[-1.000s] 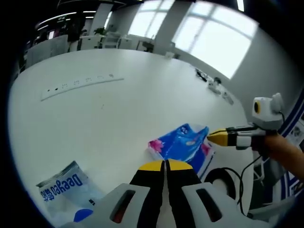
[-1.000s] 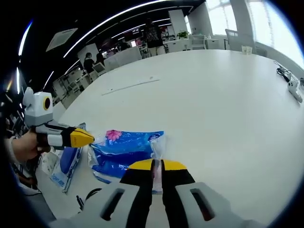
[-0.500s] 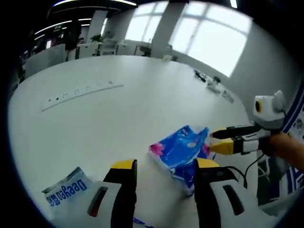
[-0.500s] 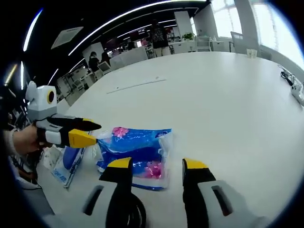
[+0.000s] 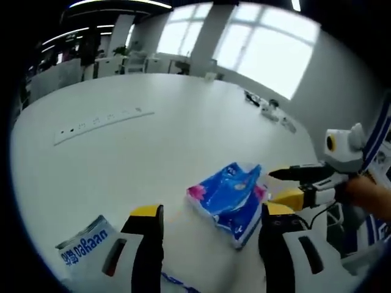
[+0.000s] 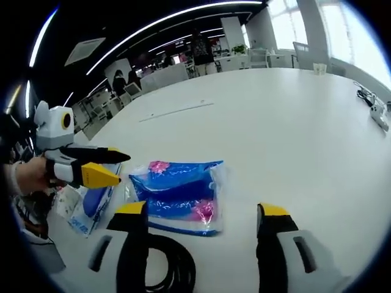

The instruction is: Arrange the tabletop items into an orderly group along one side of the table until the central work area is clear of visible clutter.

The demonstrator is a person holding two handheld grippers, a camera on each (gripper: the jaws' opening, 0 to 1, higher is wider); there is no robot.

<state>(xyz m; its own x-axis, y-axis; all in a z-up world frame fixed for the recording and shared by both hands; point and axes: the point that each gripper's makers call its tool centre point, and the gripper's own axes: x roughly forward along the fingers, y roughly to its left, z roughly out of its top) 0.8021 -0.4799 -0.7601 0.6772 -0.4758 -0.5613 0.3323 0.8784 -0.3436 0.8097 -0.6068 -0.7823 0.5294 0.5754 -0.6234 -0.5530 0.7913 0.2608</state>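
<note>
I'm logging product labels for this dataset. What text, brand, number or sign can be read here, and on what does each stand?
"Deeyeo": blue letters on the clear plastic pack at the table's near edge, left gripper view; partly cut off, so the reading is uncertain.
Blue tissue pack: its print is too blurred to read.
White strip on the table: its marks are too small to read.

on the surface (image 5: 183, 134) i see the tissue pack (image 5: 229, 193) between my left claw (image 5: 208, 215) and right claw (image 6: 202, 210); a second packet (image 5: 85, 244) lies left of it, a cable coil (image 6: 174, 268) beside it.
</note>
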